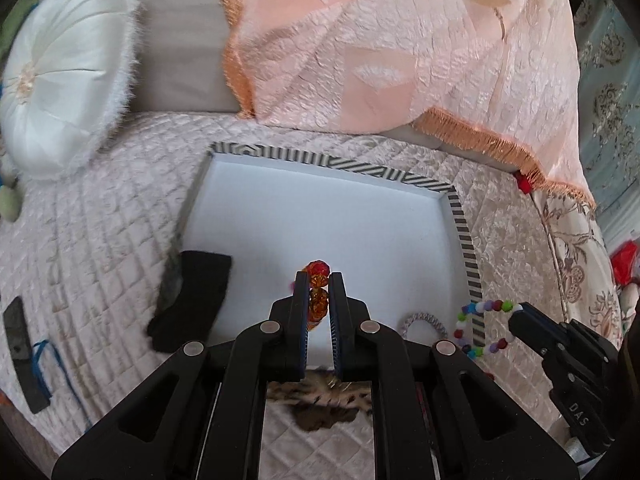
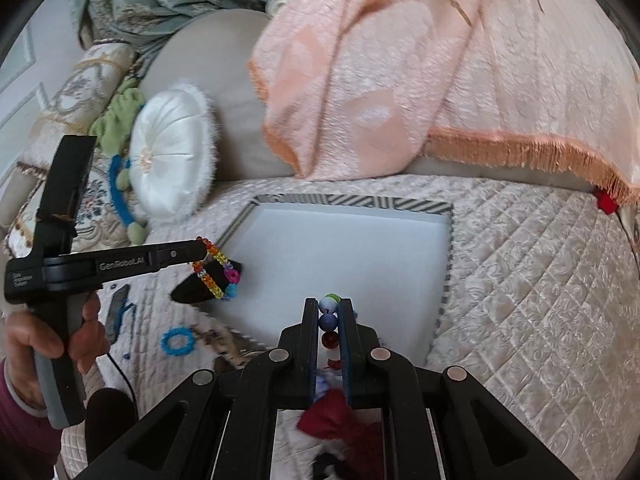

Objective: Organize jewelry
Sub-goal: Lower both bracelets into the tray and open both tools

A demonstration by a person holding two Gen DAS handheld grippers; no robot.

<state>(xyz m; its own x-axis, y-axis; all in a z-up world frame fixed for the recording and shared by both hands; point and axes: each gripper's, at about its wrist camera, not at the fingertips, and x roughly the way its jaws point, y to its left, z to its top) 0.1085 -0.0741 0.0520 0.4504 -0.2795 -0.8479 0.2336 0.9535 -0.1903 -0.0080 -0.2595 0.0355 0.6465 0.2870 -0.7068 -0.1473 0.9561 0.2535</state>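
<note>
Left gripper [image 1: 318, 280], lower centre of the left wrist view: jaws drawn close, clamped on an orange crystal bracelet [image 1: 317, 298]. Amber and red faceted beads show between the fingers and just past the tips. In the right wrist view the same bracelet [image 2: 212, 274] hangs from the left gripper [image 2: 200, 249] at mid left, showing red, orange, yellow, pink and blue beads, over the near left corner of the tray.

Right gripper [image 2: 329, 306], lower centre of the right wrist view: jaws close together, clamped on a multicoloured round-bead bracelet [image 2: 329, 320]. White, blue and red beads are stacked between the fingers, with a green one at the tips. In the left wrist view this bracelet [image 1: 482, 328] forms a loop at lower right, held by the right gripper [image 1: 516, 316] over the tray's right rim.

Tray [image 1: 464, 232]: shallow, white inside, with a black-and-white striped rim, lying on a quilted pale bed cover [image 1: 100, 240]. A black cloth [image 1: 192, 300] is draped over its left rim. A pale braided ring [image 1: 424, 322] lies in its near right corner.

Blue ring [image 2: 177, 342] on the quilt, lower left of the right wrist view, outside the tray.

White round cushion [image 1: 60, 88], upper left. Pink fringed blanket [image 1: 400, 40] across the top.
</note>
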